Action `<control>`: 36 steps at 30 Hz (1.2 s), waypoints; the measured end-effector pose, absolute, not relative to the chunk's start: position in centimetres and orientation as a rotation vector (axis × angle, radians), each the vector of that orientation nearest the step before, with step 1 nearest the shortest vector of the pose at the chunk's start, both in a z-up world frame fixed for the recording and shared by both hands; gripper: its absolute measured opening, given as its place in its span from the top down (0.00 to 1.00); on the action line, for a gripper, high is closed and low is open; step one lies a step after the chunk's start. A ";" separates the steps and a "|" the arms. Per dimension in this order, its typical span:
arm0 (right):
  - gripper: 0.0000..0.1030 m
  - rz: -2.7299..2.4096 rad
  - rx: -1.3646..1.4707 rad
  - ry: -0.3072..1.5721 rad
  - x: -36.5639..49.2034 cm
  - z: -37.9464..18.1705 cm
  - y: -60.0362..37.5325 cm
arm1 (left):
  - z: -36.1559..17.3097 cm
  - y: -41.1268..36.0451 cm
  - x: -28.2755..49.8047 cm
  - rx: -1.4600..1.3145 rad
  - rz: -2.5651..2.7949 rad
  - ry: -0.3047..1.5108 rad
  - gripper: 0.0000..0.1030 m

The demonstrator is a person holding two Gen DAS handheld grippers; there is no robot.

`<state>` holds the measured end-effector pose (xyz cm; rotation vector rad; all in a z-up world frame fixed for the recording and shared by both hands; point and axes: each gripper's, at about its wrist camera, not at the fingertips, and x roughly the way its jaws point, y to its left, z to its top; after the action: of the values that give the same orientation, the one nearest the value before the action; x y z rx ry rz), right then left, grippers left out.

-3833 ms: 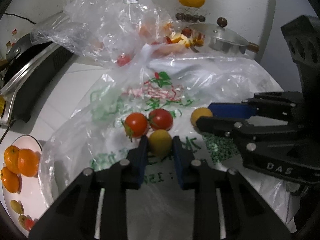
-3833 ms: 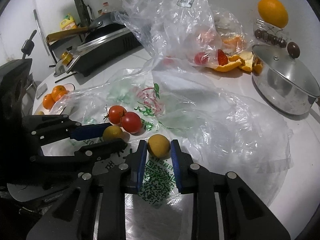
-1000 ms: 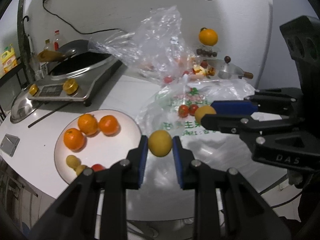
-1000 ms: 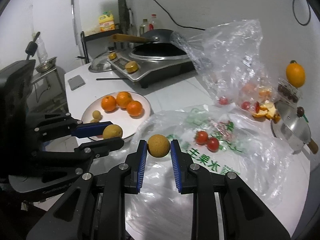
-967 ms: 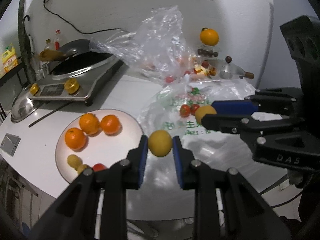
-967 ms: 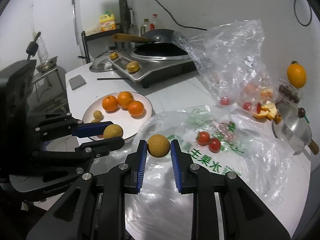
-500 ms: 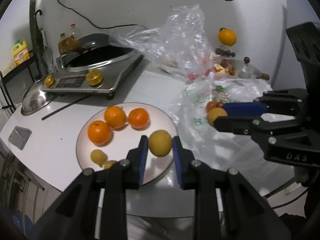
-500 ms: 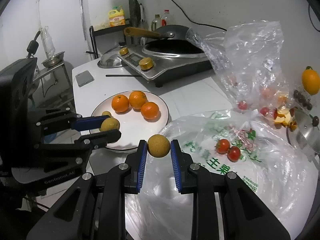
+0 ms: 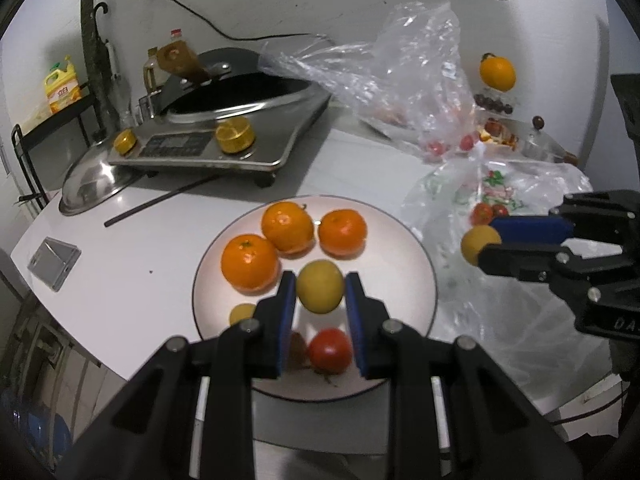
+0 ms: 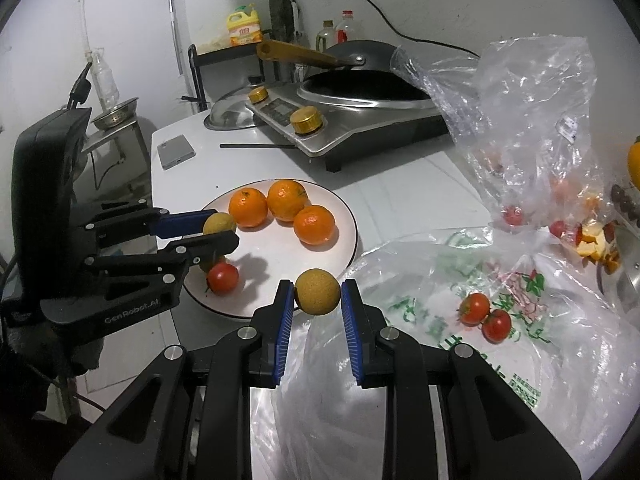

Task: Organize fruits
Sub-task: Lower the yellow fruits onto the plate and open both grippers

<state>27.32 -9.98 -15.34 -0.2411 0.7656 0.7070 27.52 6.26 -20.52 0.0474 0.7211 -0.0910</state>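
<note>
My left gripper (image 9: pixel 320 292) is shut on a small yellow fruit (image 9: pixel 320 286) and hangs over the white plate (image 9: pixel 408 276). On that plate lie three oranges (image 9: pixel 288 226), a red tomato (image 9: pixel 330 350) and a small yellow fruit (image 9: pixel 242 314). My right gripper (image 10: pixel 317 292) is shut on another yellow-brown fruit (image 10: pixel 317 291), above the plate's near rim (image 10: pixel 348 208) where the flat plastic bag (image 10: pixel 440 344) begins. Two tomatoes (image 10: pixel 484 316) lie on that bag. The left gripper (image 10: pixel 214 230) shows in the right wrist view, over the plate's left side.
An induction cooker with a wok (image 9: pixel 224 128) stands behind the plate, a steel lid (image 9: pixel 92 184) and a thin stick (image 9: pixel 160 200) beside it. A crumpled clear bag (image 10: pixel 528 128) with tomatoes and peel rises at the right. A phone (image 10: pixel 176 150) lies near the far table edge.
Both grippers have carried their fruits left from over the plastic bag. The left one now hangs above the plate; the right one has reached the plate's rim.
</note>
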 end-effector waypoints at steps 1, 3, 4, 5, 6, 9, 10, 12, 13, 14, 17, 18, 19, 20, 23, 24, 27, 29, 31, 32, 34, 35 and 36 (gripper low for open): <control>0.74 0.710 -0.240 0.767 27.5 -15.5 -9.9 | -20.6 6.3 27.7 0.048 -0.089 0.723 0.75; 0.74 0.717 -0.239 0.770 27.8 -15.7 -9.7 | -20.9 6.4 28.0 0.052 -0.084 0.727 0.75; 0.74 0.720 -0.238 0.771 27.9 -15.7 -9.6 | -21.0 6.5 28.2 0.053 -0.081 0.730 0.75; 0.74 0.722 -0.238 0.773 28.0 -15.8 -9.6 | -21.1 6.4 28.4 0.052 -0.078 0.732 0.75; 0.74 0.723 -0.236 0.774 28.1 -15.9 -9.6 | -21.3 6.4 28.6 0.054 -0.075 0.736 0.75; 0.74 0.722 -0.230 0.780 28.6 -16.3 -9.6 | -21.7 6.4 29.2 0.061 -0.064 0.745 0.75; 0.74 0.722 -0.230 0.782 28.7 -16.4 -9.6 | -21.9 6.4 29.4 0.064 -0.063 0.750 0.75; 0.74 0.721 -0.230 0.786 28.9 -16.6 -9.6 | -22.2 6.4 29.7 0.069 -0.061 0.755 0.75; 0.74 0.721 -0.229 0.788 29.0 -16.7 -9.6 | -22.4 6.4 29.9 0.070 -0.061 0.757 0.75; 0.74 0.720 -0.228 0.789 29.1 -16.7 -9.6 | -22.5 6.4 30.0 0.071 -0.061 0.758 0.75; 0.74 0.720 -0.226 0.790 29.3 -16.8 -9.6 | -22.8 6.4 30.5 0.074 -0.056 0.767 0.75; 0.74 0.720 -0.225 0.790 29.4 -16.8 -9.6 | -22.9 6.4 30.6 0.074 -0.055 0.769 0.75; 0.74 0.720 -0.225 0.791 29.5 -16.8 -9.6 | -23.0 6.4 30.7 0.074 -0.053 0.772 0.75; 0.74 0.720 -0.225 0.791 29.4 -16.8 -9.6 | -23.0 6.5 30.9 0.074 -0.053 0.775 0.75; 0.74 0.721 -0.227 0.790 29.6 -16.8 -9.4 | -23.3 6.7 31.2 0.062 -0.051 0.788 0.74; 0.74 0.721 -0.229 0.790 29.7 -16.9 -9.4 | -23.4 6.7 31.3 0.060 -0.050 0.791 0.74; 0.74 0.719 -0.234 0.790 29.9 -16.9 -9.2 | -23.6 6.8 31.4 0.051 -0.050 0.799 0.74; 0.74 0.718 -0.237 0.790 30.1 -16.9 -9.0 | -23.7 6.9 31.5 0.043 -0.052 0.800 0.74; 0.74 0.717 -0.241 0.791 30.1 -16.9 -8.8 | -23.7 7.0 31.5 0.036 -0.054 0.800 0.74; 0.74 0.715 -0.245 0.792 30.1 -17.0 -8.7 | -23.6 7.1 31.5 0.028 -0.056 0.798 0.72; 0.74 0.714 -0.248 0.792 30.0 -16.9 -8.5 | -23.2 7.2 31.2 0.017 -0.062 0.788 0.71; 0.74 0.713 -0.251 0.792 30.0 -16.9 -8.4 | -23.0 7.2 31.0 0.016 -0.065 0.780 0.70; 0.74 0.712 -0.252 0.793 29.9 -16.9 -8.3 | -22.7 7.2 30.9 0.015 -0.068 0.772 0.70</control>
<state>29.95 -8.26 -16.90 -0.2523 0.7927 0.7124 30.87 7.21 -22.68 0.0153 0.7724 -0.0678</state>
